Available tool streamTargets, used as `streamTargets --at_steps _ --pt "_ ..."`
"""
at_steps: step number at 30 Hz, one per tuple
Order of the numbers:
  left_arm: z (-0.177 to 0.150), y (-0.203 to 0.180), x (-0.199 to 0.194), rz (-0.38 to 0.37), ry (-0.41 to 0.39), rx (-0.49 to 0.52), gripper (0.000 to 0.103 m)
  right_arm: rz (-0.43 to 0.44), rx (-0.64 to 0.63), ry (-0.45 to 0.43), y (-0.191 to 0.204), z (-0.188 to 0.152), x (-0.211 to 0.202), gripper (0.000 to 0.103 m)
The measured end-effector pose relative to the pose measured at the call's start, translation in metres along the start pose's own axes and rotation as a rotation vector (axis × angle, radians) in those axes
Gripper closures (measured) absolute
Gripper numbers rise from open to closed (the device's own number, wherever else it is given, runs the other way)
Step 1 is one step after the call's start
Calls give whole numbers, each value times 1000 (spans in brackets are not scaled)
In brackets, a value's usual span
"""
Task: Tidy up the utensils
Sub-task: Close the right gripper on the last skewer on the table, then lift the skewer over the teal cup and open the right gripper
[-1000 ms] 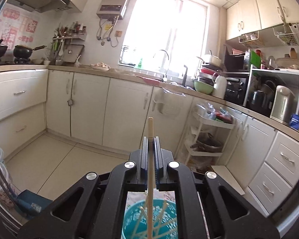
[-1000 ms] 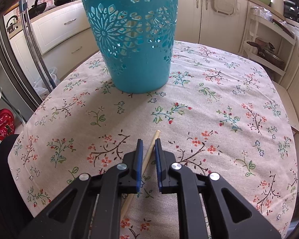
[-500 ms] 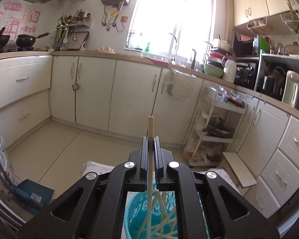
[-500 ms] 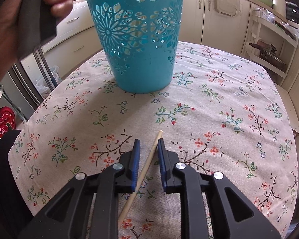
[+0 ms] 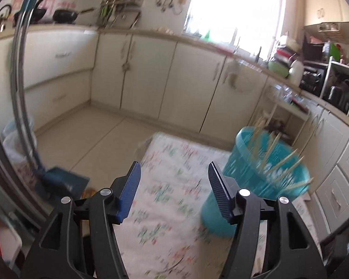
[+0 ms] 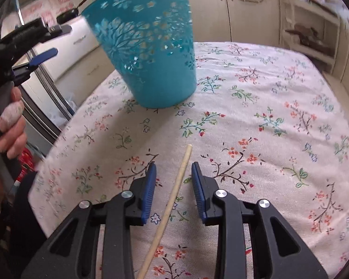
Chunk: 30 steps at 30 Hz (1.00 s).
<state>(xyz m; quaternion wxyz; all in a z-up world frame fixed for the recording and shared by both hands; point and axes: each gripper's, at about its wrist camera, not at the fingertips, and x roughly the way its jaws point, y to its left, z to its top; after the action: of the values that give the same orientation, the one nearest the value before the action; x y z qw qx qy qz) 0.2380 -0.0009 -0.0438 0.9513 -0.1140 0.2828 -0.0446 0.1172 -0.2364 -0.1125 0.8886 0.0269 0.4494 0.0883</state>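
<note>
- The left gripper (image 5: 174, 186) has just been opening and its black jaws with blue pads stand wide with nothing between them; in its own view the teal perforated plastic basket (image 5: 263, 174) sits at about three o'clock of the jaws, with pale wooden chopsticks (image 5: 276, 160) fanned inside it
- The right gripper (image 6: 173, 183) has also just been opening; its jaws are narrowly apart, straddling a single pale wooden chopstick (image 6: 174, 195) that lies flat on the floral cotton tablecloth (image 6: 279, 116), neither pad touching it
- From the right gripper the basket (image 6: 149, 53) stands at about eleven o'clock, well apart from the lone chopstick; the person's hand (image 6: 10, 121) holding the left tool shows at nine o'clock
- Risk: the chopstick runs at a slant between the pads, so a closing pinch could roll it or swing it out of the grip
- Risk: the light basket is crowded with leaning sticks; a chopstick dropped at an angle may catch on them or tip the basket
- Both views are blurred, and no brand, label or legible writing can be read
</note>
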Motion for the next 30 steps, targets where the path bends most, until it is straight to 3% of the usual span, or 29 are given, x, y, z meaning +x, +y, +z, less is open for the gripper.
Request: streamTargets --at_steps 3,5,8,11,18,22,27,30 --pt "-25 11 12 1 74 -32 46 -77 -47 -9 10 -2 3 79" --pt "-38 10 18 -7 108 -26 45 -118 -81 -9 14 -4 3 95" --pt "-55 2 27 -21 153 -5 42 -109 -105 11 14 -4 1 98" --pt "-74 -3 38 -14 229 16 37 -49 -32 10 2 0 -9 98" --pt "-78 -8 41 1 257 36 29 276 156 -202 -23 48 -79 98" --pt "-75 -11 42 6 266 44 27 380 188 -345 -22 100 -109 98" --pt "-72 -13 45 14 279 48 24 413 224 -545 -14 175 -119 98" --pt "-72 -13 47 14 281 53 23 353 246 -621 -7 210 -100 98"
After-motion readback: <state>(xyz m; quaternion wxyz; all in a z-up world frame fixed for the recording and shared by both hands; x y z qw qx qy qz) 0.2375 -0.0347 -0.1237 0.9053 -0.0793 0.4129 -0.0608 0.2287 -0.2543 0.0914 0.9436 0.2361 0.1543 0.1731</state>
